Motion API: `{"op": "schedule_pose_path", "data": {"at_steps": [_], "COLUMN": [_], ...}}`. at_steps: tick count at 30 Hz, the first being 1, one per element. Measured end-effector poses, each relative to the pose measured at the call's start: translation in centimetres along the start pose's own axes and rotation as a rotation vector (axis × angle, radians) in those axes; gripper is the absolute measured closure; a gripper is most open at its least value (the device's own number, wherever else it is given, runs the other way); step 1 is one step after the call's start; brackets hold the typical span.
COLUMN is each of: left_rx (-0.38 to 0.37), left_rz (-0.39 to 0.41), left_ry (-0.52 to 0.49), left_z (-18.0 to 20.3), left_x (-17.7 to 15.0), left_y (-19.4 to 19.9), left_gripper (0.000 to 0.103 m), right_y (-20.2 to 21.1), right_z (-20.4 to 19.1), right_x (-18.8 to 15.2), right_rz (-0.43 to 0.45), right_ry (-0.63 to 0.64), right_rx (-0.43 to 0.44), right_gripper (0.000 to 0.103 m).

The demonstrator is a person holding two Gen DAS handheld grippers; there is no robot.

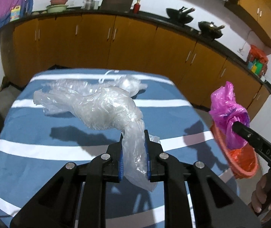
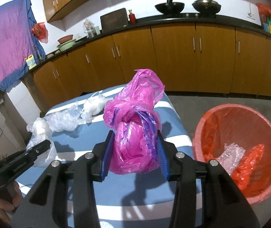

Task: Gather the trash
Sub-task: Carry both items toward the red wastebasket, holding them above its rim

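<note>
My left gripper (image 1: 134,142) is shut on a clear plastic bag (image 1: 101,108) and holds it above the blue-and-white striped table (image 1: 40,148). My right gripper (image 2: 135,142) is shut on a knotted pink plastic bag (image 2: 133,125), held over the table's right part. The pink bag also shows in the left wrist view (image 1: 228,112). A red bin (image 2: 238,148) with an orange liner stands on the floor to the right of the table and holds some plastic scraps. More clear plastic (image 2: 93,106) lies at the table's far side.
Brown kitchen cabinets (image 2: 173,57) run along the back wall under a black counter with woks (image 2: 169,6) and bowls. A purple-blue cloth (image 2: 6,53) hangs at the left. Grey floor (image 2: 221,98) lies between the table and the cabinets.
</note>
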State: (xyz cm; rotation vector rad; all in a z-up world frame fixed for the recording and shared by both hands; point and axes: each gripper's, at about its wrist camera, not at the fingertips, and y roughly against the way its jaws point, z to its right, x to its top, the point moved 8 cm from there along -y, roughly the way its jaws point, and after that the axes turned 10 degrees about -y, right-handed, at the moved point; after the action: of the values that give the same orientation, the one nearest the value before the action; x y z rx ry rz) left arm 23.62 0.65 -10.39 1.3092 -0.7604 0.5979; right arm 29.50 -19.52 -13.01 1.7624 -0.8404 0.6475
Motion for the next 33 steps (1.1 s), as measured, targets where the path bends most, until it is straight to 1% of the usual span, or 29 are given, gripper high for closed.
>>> {"op": "schedule_pose_path", "data": {"at_steps": [6, 11, 15, 20, 25, 33], "left_rx": [-0.045, -0.078, -0.110, -0.148, -0.194, -0.271], "left_rz": [0.060, 0.096, 0.113, 0.120, 0.118, 0.066], "left_ry": [-0.042, -0.098, -0.123, -0.169, -0.205, -0.241], "left_z": [2.7, 6.0, 8.4, 11.6, 15.0, 20.2], "left_x": [1.9, 3.3, 4.0, 4.4, 4.2, 3.1], "left_y": [2.2, 3.3, 3.8, 3.9, 3.9, 2.3], "left_gripper": [0.086, 0.086, 0.086, 0.086, 0.086, 0.086], "right_y": [3.8, 6.8, 9.2, 11.7, 14.0, 15.4], "right_z": [1.4, 3.6, 5.8, 8.8, 12.4, 17.1], "right_x": [1.1, 2.0, 2.6, 3.0, 3.2, 2.5], "right_rz": [0.061, 0.107, 0.143, 0.178, 0.207, 0.211], "right_ry": [-0.019, -0.044, -0.062, -0.091, -0.126, -0.171], "right_rx": [-0.016, -0.043, -0.070, -0.110, -0.159, -0.216], "right_gripper": [0.061, 0.061, 0.061, 0.061, 0.061, 0.061]}}
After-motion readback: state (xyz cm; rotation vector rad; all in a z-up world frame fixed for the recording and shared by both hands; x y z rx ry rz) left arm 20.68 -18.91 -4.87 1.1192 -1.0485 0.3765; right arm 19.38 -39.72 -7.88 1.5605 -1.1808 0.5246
